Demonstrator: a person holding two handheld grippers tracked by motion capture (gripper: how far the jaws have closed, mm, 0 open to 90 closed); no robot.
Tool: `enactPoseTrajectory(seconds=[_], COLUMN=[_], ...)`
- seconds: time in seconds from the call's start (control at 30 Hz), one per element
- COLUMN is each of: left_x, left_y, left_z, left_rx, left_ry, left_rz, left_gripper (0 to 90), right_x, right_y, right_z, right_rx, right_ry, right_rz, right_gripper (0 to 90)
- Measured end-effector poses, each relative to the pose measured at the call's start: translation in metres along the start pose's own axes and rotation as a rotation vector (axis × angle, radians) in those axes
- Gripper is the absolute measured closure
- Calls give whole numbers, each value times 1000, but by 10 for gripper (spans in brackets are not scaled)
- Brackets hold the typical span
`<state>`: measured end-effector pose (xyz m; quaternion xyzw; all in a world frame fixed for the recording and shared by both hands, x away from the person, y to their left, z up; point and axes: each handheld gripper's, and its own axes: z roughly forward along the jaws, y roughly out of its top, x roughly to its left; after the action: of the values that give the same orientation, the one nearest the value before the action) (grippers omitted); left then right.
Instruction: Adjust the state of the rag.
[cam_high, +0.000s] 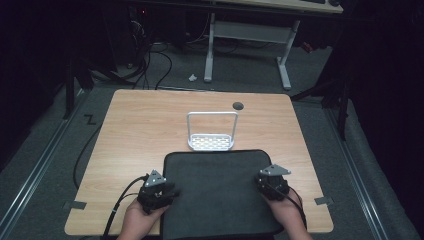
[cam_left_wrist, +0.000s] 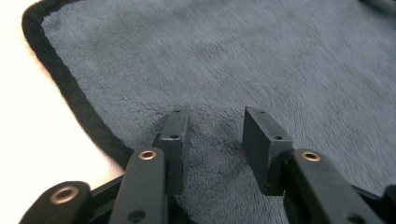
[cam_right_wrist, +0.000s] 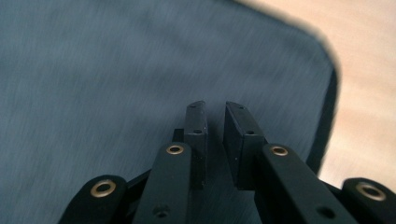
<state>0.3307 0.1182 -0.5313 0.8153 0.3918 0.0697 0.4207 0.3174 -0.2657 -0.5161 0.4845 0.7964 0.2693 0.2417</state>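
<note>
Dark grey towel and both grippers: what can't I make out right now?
- Dark grey towel: its near edge is cut off by the bottom of the high view, between the forearms.
- Right gripper: the towel in its own view is motion-blurred, so contact is unclear.
- Left gripper: the high view hides the jaws under its body; towel contact is unclear.

High view: fixed above the near side, facing forward and down, far enough to take in the whole wooden table (cam_high: 140, 125), both grippers and the floor beyond. Left gripper view: riding close over the dark grey towel (cam_left_wrist: 261, 60), facing along its own jaws, towel hem just left of them. Right gripper view: equally close, hem to the right. Shared by all: that towel.
</note>
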Motion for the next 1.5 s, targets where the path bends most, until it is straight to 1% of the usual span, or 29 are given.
enactPoseTrajectory(seconds=[0.03, 0.07, 0.13, 0.2, 0.3, 0.33, 0.4, 0.47, 0.5, 0.53, 0.6, 0.63, 0.67, 0.73, 0.8, 0.9, 0.93, 0.97, 1.03, 1.1, 1.13, 1.2, 1.23, 1.27, 1.3, 1.33, 1.37, 1.43, 1.5], left_x=[2, 3, 0, -4, -5, -3, 5, 18, 25, 32, 45, 50, 55, 63, 68, 69, 68, 68, 68, 70, 69, 65, 62, 59, 56, 52, 49, 47, 46], left_y=[2, 5, 10, 11, 12, 13, 15, 19, 23, 27, 35, 40, 44, 51, 57, 64, 66, 67, 69, 68, 68, 68, 68, 67, 67, 67, 66, 64, 63], left_z=[3, 5, 8, 10, 9, 7, 2, -3, -5, -4, 0, 4, 9, 19, 28, 39, 42, 45, 49, 51, 52, 54, 55, 56, 57, 58, 59, 59, 60], left_rx=[-2, -1, 19, 32, 44, 46, 27, -5, -21, -27, -32, -26, -21, -9, -2, -9, -3, -1, -1, 1, -4, -1, 1, 1, 4, 7, 6, -9, -20], left_ry=[-5, -8, -6, -9, -23, -15, 13, 43, 54, 68, 100, 121, 130, 127, 124, 118, 126, 127, 139, 137, 145, 178, 187, 189, 207, 235, 251, 241, 228], left_rz=[-5, -10, 2, 24, 25, 27, 21, -8, -29, -46, -51, -48, -51, -73, -77, -90, -79, -79, -94, -113, -103, -76, -60, -44, -19, 3, 13, 6, 19], left_gripper=[629, 630, 624, 614, 593, 579, 558, 534, 521, 514, 507, 502, 501, 507, 510, 498, 493, 489, 472, 454, 454, 473, 486, 526, 553, 563, 580, 663, 746], right_x=[1, -1, -9, -17, -24, -24, -21, -19, -17, -16, -13, -12, -12, -11, -10, -10, -11, -11, -12, -13, -13, -10, -8, -6, -3, 0, 4, 12, 21], right_y=[-5, -7, -9, -11, -14, -14, -14, -16, -16, -16, -16, -16, -17, -18, -19, -19, -20, -20, -19, -18, -17, -16, -15, -14, -13, -12, -10, -7, -4], right_z=[0, -1, -2, -2, -2, -2, -3, -5, -7, -10, -14, -15, -15, -15, -16, -16, -16, -16, -17, -18, -19, -20, -21, -21, -22, -23, -23, -25, -26], right_rx=[0, -6, 0, -3, -12, -16, -25, -49, -57, -71, -97, -107, -112, -108, -108, -111, -110, -111, -113, -120, -125, -135, -139, -147, -153, -159, -164, -176, -188], right_ry=[-7, -8, -27, -34, -35, -36, -54, -44, -34, -27, -37, -43, -41, -21, -27, -19, -18, -16, -12, -8, -9, -9, -8, -2, 1, 6, 10, 24, 38], right_rz=[-7, 4, 24, 48, 77, 80, 75, 79, 87, 88, 77, 73, 74, 74, 66, 67, 66, 67, 75, 85, 84, 78, 71, 62, 56, 47, 39, 15, -3], right_gripper=[801, 797, 796, 796, 794, 786, 762, 738, 732, 726, 717, 716, 719, 751, 750, 740, 730, 727, 735, 734, 734, 733, 722, 710, 699, 687, 673, 651, 628])
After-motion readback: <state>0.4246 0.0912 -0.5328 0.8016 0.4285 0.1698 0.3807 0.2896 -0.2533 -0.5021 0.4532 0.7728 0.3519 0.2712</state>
